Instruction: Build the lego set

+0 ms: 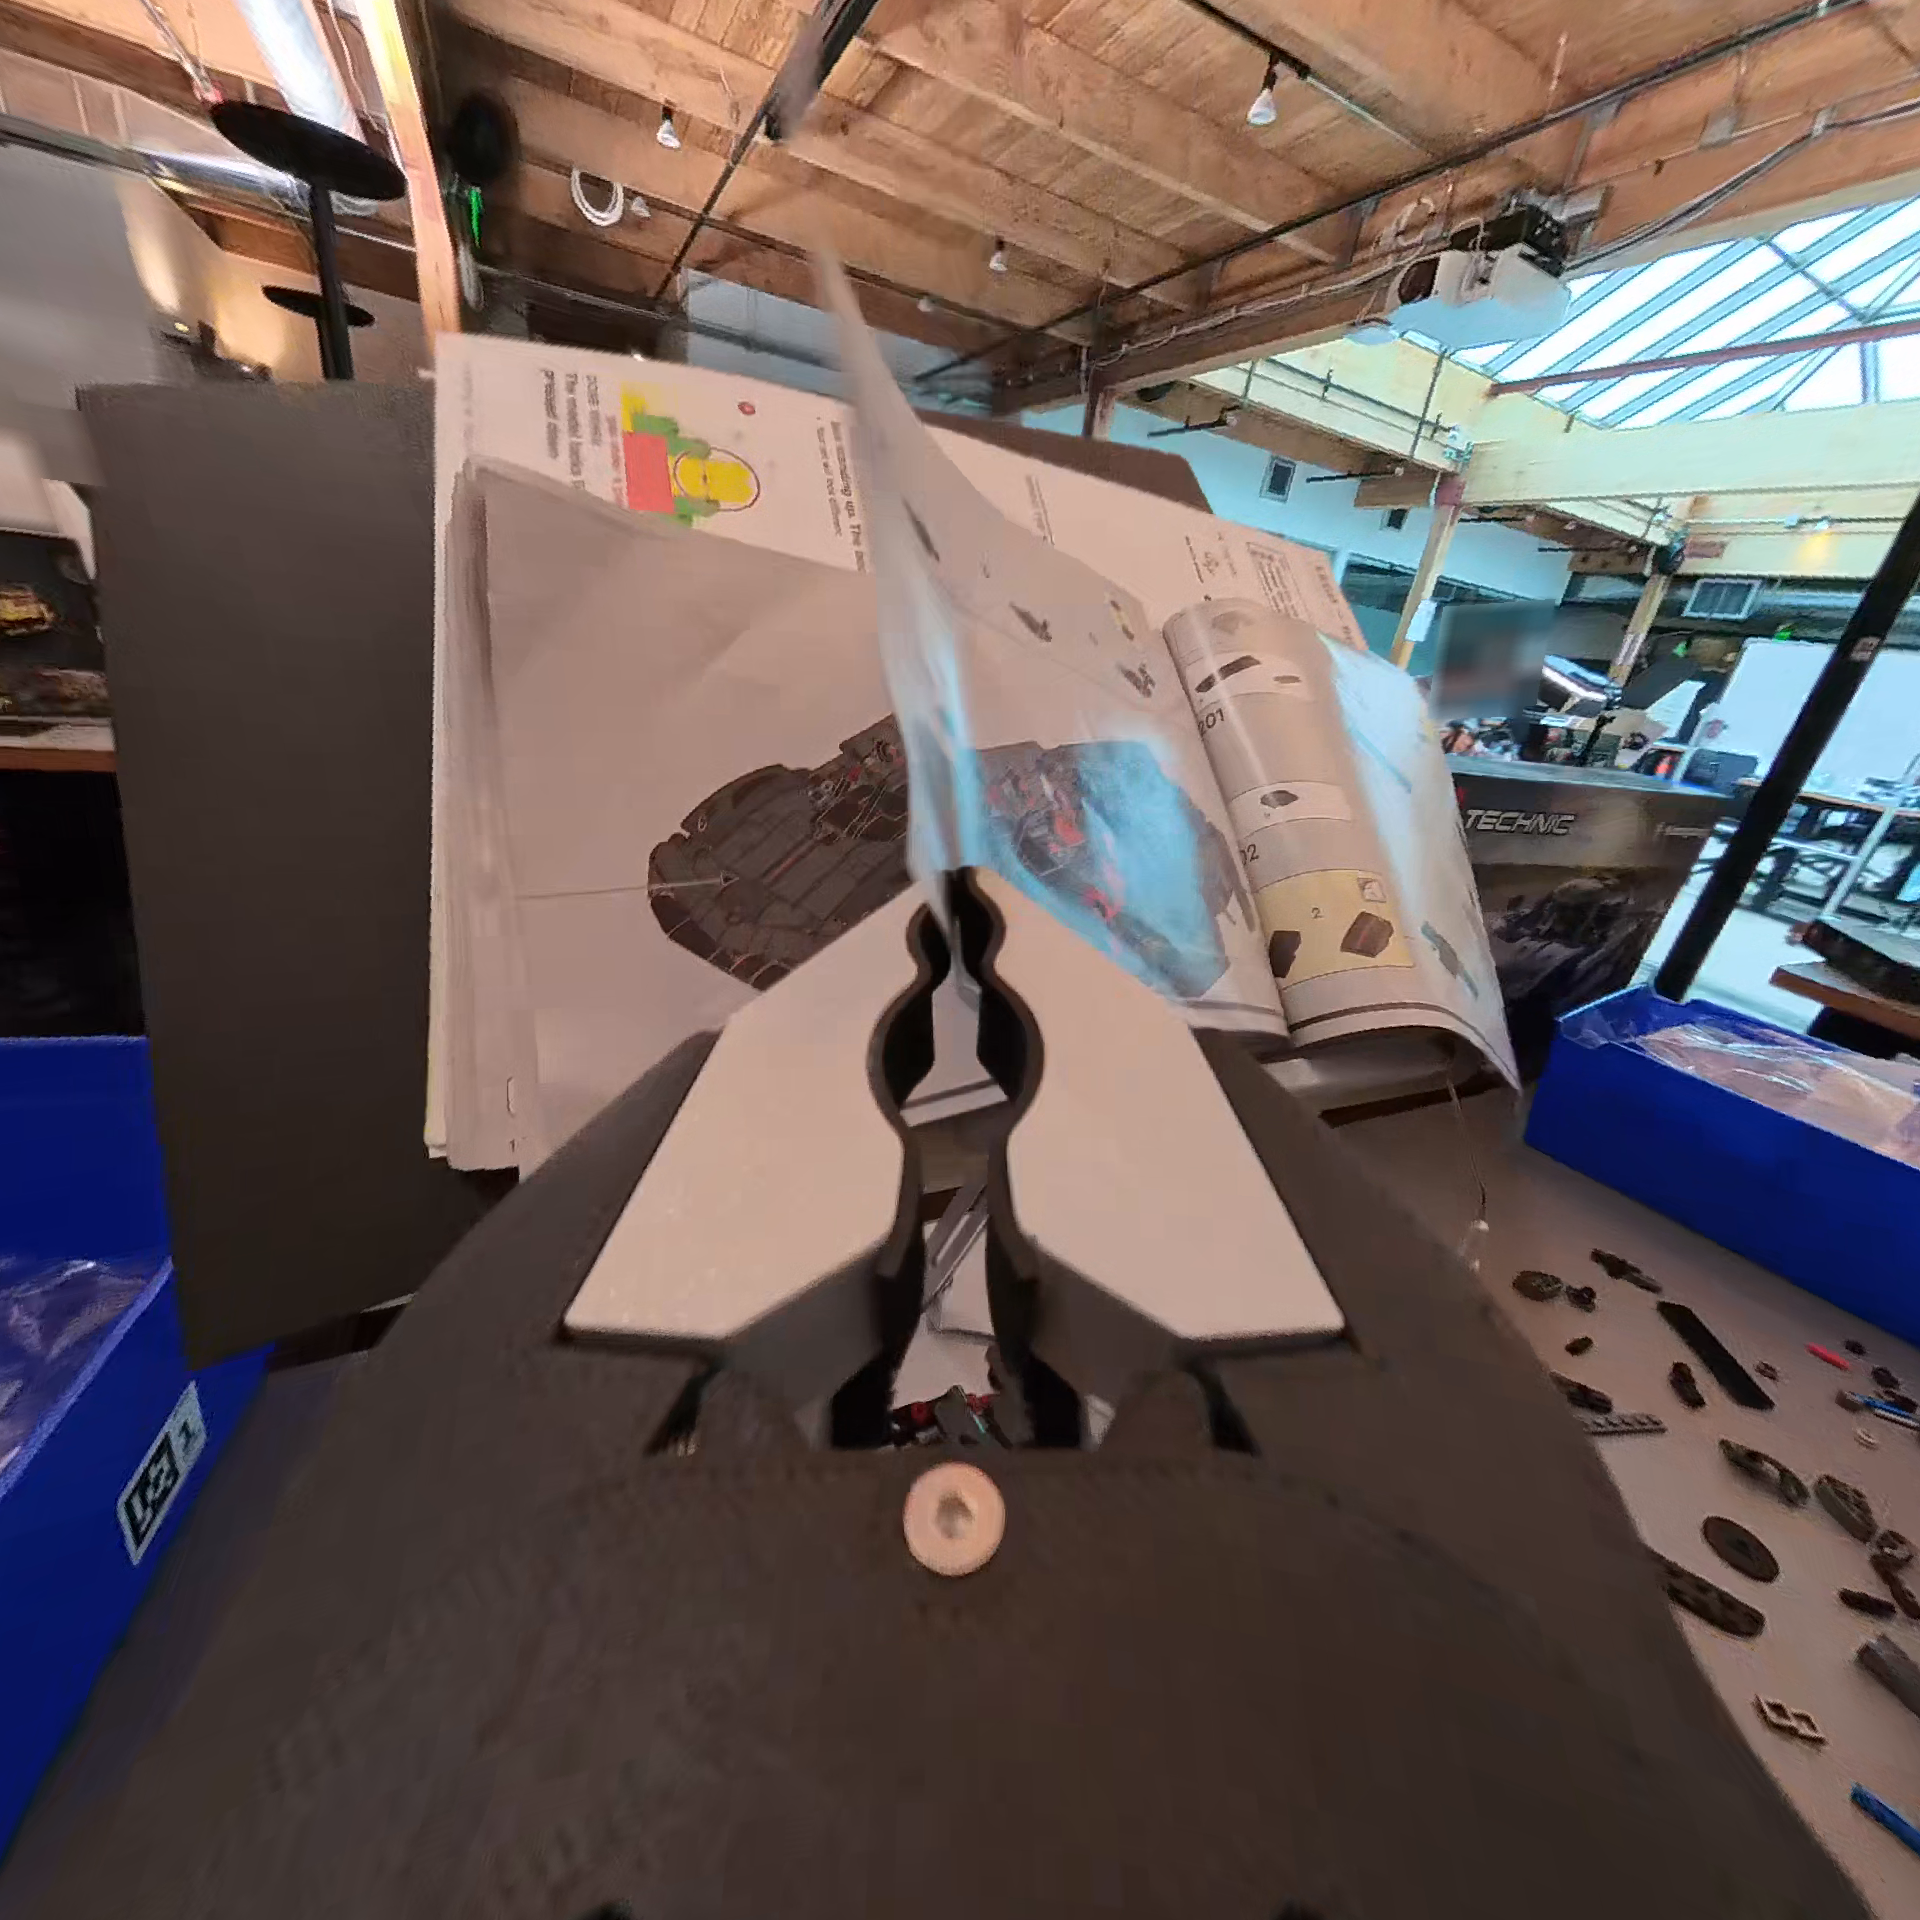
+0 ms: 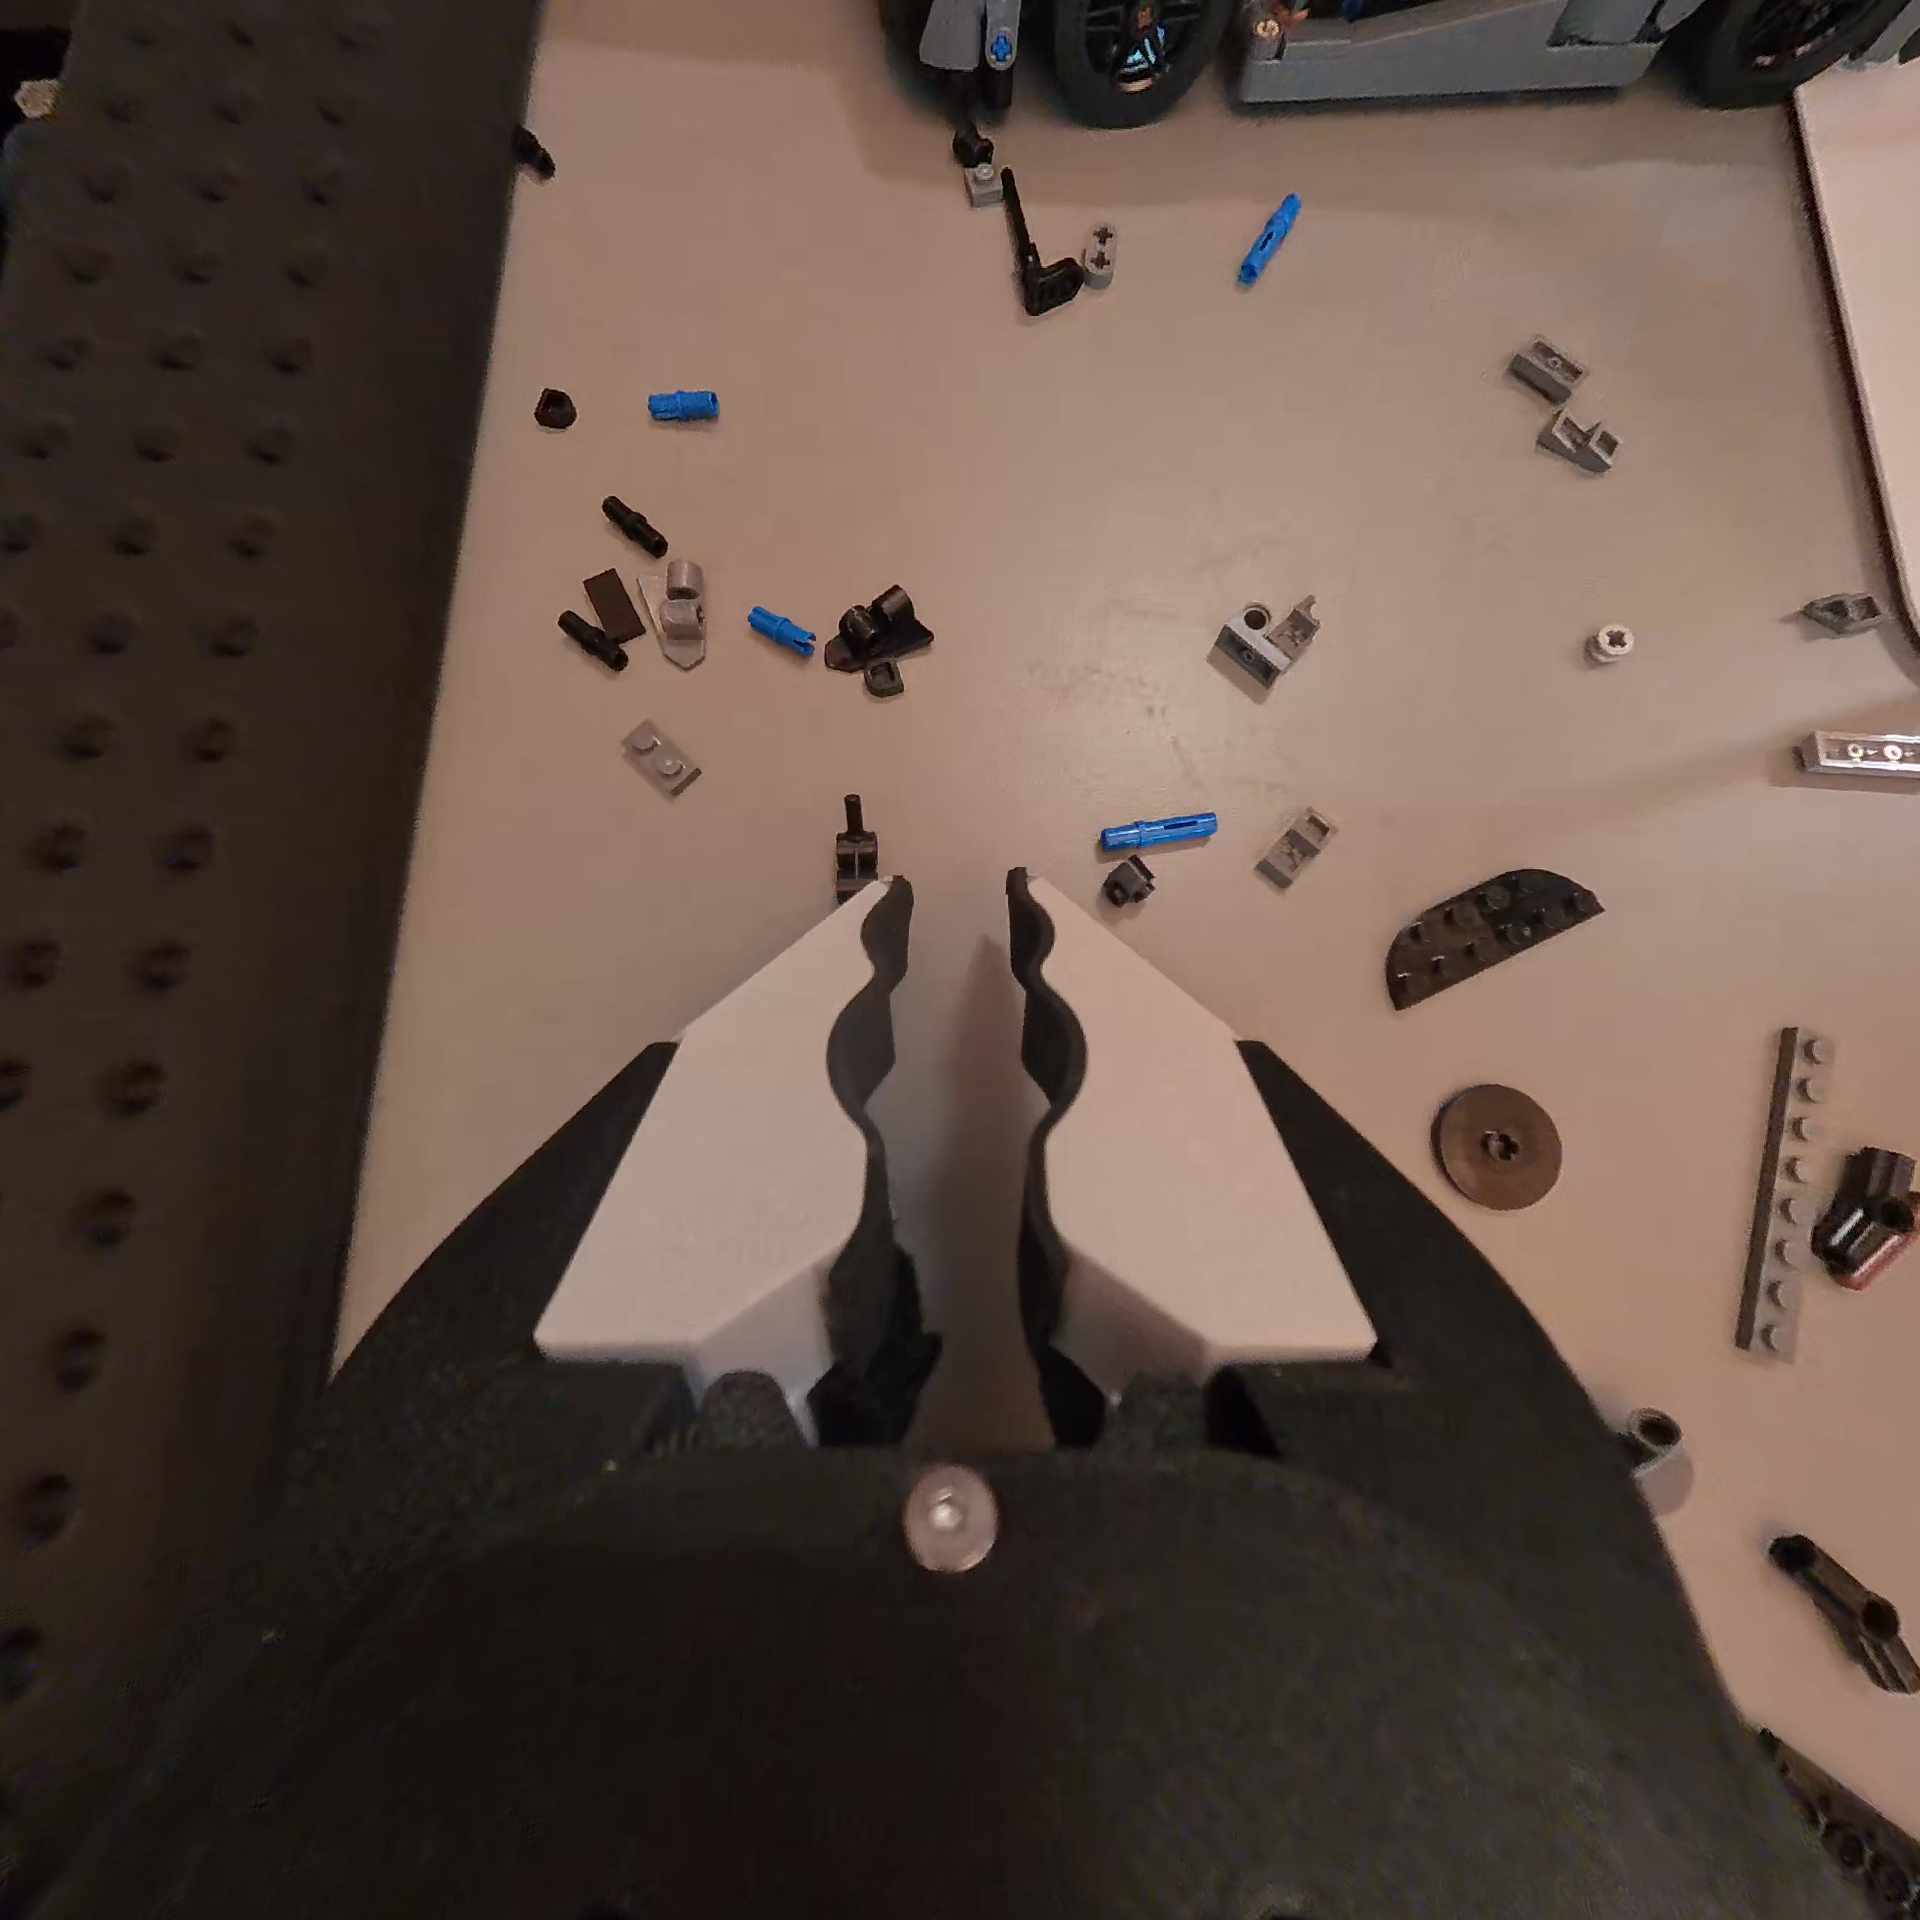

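In the left wrist view my left gripper (image 1: 954,883) is shut on the edge of a page (image 1: 904,582) of the open instruction booklet (image 1: 727,790), which leans on a dark stand. The page stands up, blurred, between the booklet's two halves. In the right wrist view my right gripper (image 2: 958,883) is open and empty, pointing down at the beige table (image 2: 1039,540). Loose Lego parts lie around it: a blue pin (image 2: 1156,832), a small black connector (image 2: 855,847) by the left fingertip, a small black part (image 2: 1127,881) by the right fingertip. The partly built car (image 2: 1403,47) sits at the far edge.
Blue bins stand left (image 1: 73,1299) and right (image 1: 1714,1122) of the booklet. Dark parts are scattered on the table at right (image 1: 1745,1475). A black studded board (image 2: 208,675) runs along the left of the right wrist view. A black half-round plate (image 2: 1486,935) and grey strip (image 2: 1782,1195) lie right. My right fingertips sit around 45 centimeters from my left ones. My right tips are roughly 25 centimeters from the partly built car (image 2: 1403,47).
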